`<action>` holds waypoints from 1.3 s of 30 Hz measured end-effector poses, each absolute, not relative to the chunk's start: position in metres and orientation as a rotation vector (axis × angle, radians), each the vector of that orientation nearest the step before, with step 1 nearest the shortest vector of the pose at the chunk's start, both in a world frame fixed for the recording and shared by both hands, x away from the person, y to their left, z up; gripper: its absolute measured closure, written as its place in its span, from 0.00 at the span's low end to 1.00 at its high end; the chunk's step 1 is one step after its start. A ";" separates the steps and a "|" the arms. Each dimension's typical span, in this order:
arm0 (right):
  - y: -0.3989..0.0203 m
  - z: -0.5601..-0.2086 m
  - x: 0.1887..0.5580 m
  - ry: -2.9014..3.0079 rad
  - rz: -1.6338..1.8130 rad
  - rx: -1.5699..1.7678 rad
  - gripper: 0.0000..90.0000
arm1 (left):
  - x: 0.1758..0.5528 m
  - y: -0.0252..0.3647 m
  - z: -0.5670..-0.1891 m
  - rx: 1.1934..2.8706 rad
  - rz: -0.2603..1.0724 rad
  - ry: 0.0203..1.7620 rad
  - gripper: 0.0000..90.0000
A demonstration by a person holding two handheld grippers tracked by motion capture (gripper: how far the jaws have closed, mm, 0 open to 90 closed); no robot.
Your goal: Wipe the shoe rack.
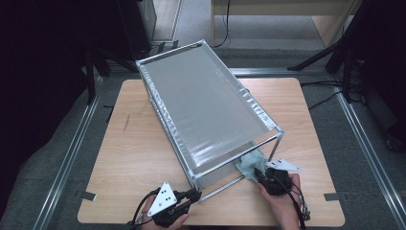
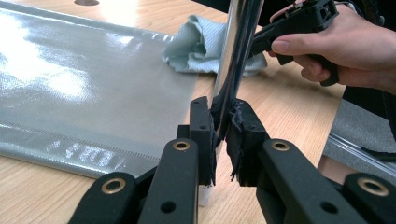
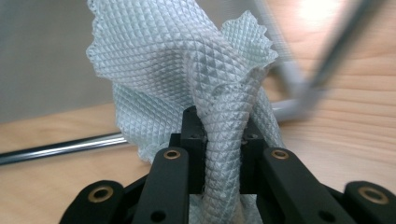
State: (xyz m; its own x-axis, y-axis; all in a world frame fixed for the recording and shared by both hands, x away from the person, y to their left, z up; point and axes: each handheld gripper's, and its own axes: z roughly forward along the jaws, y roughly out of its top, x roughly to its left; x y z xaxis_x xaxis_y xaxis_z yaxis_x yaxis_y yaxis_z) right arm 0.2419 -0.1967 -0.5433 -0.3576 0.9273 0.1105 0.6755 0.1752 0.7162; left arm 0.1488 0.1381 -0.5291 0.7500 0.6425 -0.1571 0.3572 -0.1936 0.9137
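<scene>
left tool [image 2: 219, 126] clamps rack post [image 2: 236, 51]; right tool [image 3: 223, 140] pinches cloth [image 3: 187, 60]

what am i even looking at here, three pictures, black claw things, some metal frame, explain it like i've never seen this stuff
A person sits at a wooden table with a hand-held two-jaw gripper in each hand. The high view looks down from above. The other two come from cameras riding on each gripper, looking along its black jaws. On the table stands a metal-tube rack with grey fabric shelves. The left gripper is clamped on the rack's upright chrome post, steadying it. The right gripper pinches a pale green waffle-textured cloth, bunched up beside the rack's lower shelf, probably for wiping.
</scene>
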 end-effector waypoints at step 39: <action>-0.162 -0.539 0.227 2.143 0.951 1.378 0.85 | 0.149 0.140 -0.529 1.814 0.306 0.774 0.90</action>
State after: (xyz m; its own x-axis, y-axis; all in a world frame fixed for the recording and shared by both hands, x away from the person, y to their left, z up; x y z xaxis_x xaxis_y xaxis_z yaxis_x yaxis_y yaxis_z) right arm 0.2271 -0.1624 -0.5391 -0.4210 0.9069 0.0162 0.6204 0.2749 0.7345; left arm 0.1490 0.1396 -0.5290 0.7546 0.6373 -0.1563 0.3578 -0.1998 0.9122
